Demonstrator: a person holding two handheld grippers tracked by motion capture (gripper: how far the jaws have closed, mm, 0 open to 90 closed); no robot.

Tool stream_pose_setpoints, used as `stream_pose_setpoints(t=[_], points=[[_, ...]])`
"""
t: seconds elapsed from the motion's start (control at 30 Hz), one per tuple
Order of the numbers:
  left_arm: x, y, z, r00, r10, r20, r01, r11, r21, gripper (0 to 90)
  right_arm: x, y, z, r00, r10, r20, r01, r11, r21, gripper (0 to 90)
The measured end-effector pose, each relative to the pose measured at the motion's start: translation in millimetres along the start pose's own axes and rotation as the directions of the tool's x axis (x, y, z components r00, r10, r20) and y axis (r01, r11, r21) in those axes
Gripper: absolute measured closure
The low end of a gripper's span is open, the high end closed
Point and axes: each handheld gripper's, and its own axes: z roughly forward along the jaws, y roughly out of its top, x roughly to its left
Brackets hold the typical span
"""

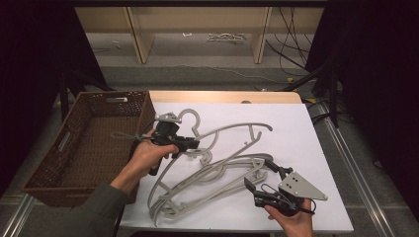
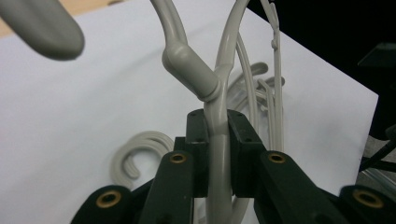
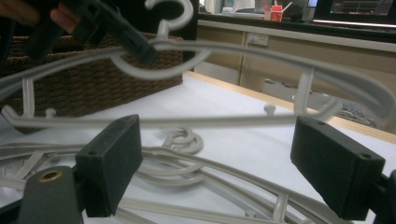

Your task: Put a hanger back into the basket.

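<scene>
what the frames keep back

in the left gripper view the raised hanger (image 2: 218, 154) disappears between the left gripper's (image 2: 218, 128) pads, and its hook runs off the top edge; a blurred grey shape (image 2: 44, 28) looms above the jaws. in the right gripper view the left gripper (image 3: 109, 28) is blurred and cut by the top edge.

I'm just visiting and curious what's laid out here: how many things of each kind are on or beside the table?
Grey plastic hangers: 3, one lifted hanger clamped in the left gripper, two in the pile of hangers lying on the white tabletop
Brown wicker basket: 1
Hand-held grippers: 2, counting the right gripper, whose jaws stand apart
Total: 6
</scene>
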Motion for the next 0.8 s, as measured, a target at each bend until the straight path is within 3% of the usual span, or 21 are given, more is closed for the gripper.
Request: stream_pose_setpoints(t=[0.17, 0.2, 0.23, 0.27, 0.3, 0.33, 0.4, 0.43, 0.5, 0.57, 0.6, 0.7, 0.8], points=[[2.9, 16.8, -24.6, 0.9996, -0.003, -0.027, 0.002, 0.9995, -0.032, 80.2, -0.1, -0.2, -0.1, 1.0, 0.0, 0.004, 0.0, 1.0, 0.001, 17.7], [2.0, 26.0, -37.0, 0.999, 0.019, -0.04, -0.02, 0.9989, -0.042, 80.2, 0.4, -0.6, 0.9, 1.0, 0.003, 0.002, -0.003, 1.0, -0.004, 17.7], [2.0, 26.0, -37.0, 0.999, 0.019, -0.04, -0.02, 0.9989, -0.042, 80.2, 0.4, -0.8, 1.1, 1.0, -0.001, -0.001, 0.001, 1.0, -0.001, 17.7], [1.3, 34.6, -51.3, 0.9965, 0.049, -0.068, -0.053, 0.9969, -0.059, 80.2, 0.8, -0.8, 1.2, 1.0, 0.001, -0.003, -0.001, 1.0, -0.006, 17.7], [1.3, 34.6, -51.3, 0.9965, 0.049, -0.068, -0.053, 0.9969, -0.059, 80.3, 0.8, -0.8, 1.2, 1.0, 0.001, -0.003, -0.001, 1.0, -0.006, 17.7], [3.9, 40.0, -66.2, 0.9948, 0.055, -0.086, -0.061, 0.9957, -0.069, 80.2, 0.2, -0.2, 1.1, 0.9998, -0.02, 0.008, 0.021, 1.0, -0.014, 17.8], [6.2, 41.3, -73.7, 0.9936, 0.054, -0.099, -0.061, 0.9954, -0.074, 80.3, -0.1, -0.3, 1.4, 0.9996, -0.027, 0.009, 0.027, 0.999, -0.016, 17.9], [10.3, 42.1, -81.4, 0.9897, 0.065, -0.127, -0.076, 0.9938, -0.081, 80.3, -0.5, -0.7, 1.9, 0.9996, -0.028, 0.006, 0.028, 0.999, -0.017, 17.9], [14.9, 40.6, -94.2, 0.9904, 0.041, -0.132, -0.052, 0.9951, -0.084, 80.3, 0.7, -0.8, 0.8, 1.0, -0.002, 0.002, 0.002, 1.0, 0.0, 17.9], [23.3, 37.5, -107.3, 0.9847, 0.031, -0.171, -0.049, 0.9938, -0.1, 80.2, 1.1, -0.9, 1.3, 1.0, 0.003, -0.006, -0.003, 1.0, -0.006, 17.9], [32.0, 33.0, -118.9, 0.981, 0.022, -0.193, -0.043, 0.9934, -0.106, 80.2, -0.2, -1.0, 2.3, 0.9998, -0.019, -0.001, 0.019, 1.0, -0.017, 17.9], [39.9, 27.9, -128.4, 0.9778, 0.001, -0.21, -0.027, 0.9927, -0.118, 80.2, 1.7, -0.7, 1.7, 1.0, -0.003, 0.001, 0.003, 1.0, 0.001, 17.9], [54.6, 20.1, -142.2, 0.9693, -0.026, -0.245, -0.005, 0.9922, -0.124, 80.2, 1.8, -1.5, 2.7, 0.9998, 0.004, -0.018, -0.004, 1.0, 0.002, 17.9]])
